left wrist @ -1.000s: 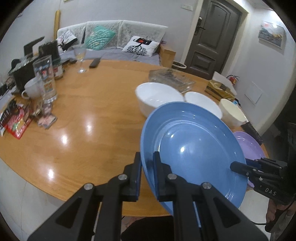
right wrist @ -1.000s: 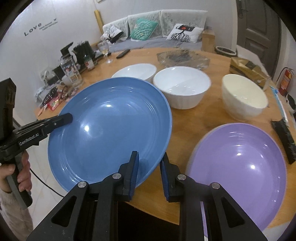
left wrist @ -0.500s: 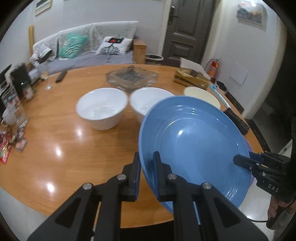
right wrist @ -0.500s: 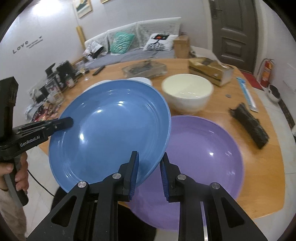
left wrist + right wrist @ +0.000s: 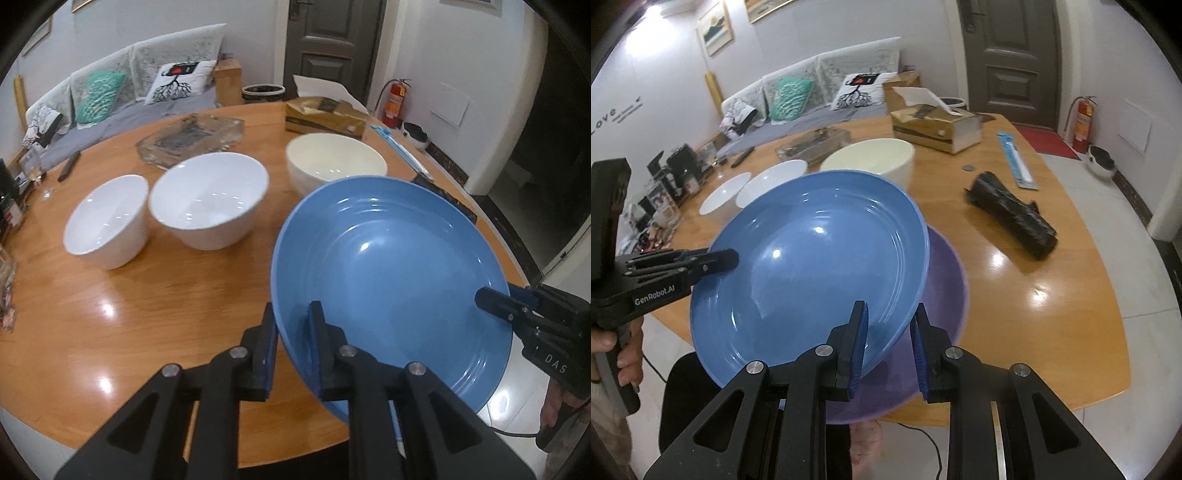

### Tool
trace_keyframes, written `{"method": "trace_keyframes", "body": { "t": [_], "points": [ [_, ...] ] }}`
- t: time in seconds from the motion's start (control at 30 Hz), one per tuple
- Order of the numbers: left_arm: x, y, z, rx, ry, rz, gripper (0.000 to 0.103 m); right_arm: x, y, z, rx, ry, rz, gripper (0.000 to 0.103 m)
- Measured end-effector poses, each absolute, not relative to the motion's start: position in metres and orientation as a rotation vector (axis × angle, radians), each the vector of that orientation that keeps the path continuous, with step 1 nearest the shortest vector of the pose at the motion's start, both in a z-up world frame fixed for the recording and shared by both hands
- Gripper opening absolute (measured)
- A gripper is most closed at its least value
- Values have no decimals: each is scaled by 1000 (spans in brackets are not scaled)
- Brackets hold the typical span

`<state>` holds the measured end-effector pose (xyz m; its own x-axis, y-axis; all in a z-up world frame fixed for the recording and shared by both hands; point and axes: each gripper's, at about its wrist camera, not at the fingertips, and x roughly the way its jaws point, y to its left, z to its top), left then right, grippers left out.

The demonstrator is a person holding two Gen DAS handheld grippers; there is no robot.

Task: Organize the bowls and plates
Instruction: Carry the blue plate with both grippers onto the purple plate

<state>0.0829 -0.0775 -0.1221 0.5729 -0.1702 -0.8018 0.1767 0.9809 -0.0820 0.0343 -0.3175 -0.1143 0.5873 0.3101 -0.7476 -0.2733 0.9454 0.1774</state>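
Blue plate (image 5: 812,266) held over the purple plate (image 5: 945,295), not yet set down.

Both grippers clamp the blue plate's rim: the left gripper (image 5: 291,325) at its near-left edge, the right gripper (image 5: 886,325) at the opposite side, the plate tilted above the table (image 5: 129,295). By my reading, stacking is under way; the plate is not yet lowered, and the three bowls stand separate: two white bowls (image 5: 207,203) side by side and a cream bowl (image 5: 332,162) just behind the plate. The right view alone shows the purple plate beneath, at the table's near edge, and a dark roll (image 5: 1012,218); the left view hides that plate but shows the bowls' spacing clearly.
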Motion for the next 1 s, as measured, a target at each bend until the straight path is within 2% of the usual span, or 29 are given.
{"method": "trace_keyframes", "body": {
  "t": [0.4,0.83,1.0],
  "points": [
    [95,-97,-135,57,970,-210,14,34,-331,-122,54,900,325,20],
    [93,-102,-146,106,982,-198,15,30,-310,-121,-142,922,242,21],
    [93,-103,-147,108,984,-197,15,32,-305,-124,-190,939,226,27]
  ]
}}
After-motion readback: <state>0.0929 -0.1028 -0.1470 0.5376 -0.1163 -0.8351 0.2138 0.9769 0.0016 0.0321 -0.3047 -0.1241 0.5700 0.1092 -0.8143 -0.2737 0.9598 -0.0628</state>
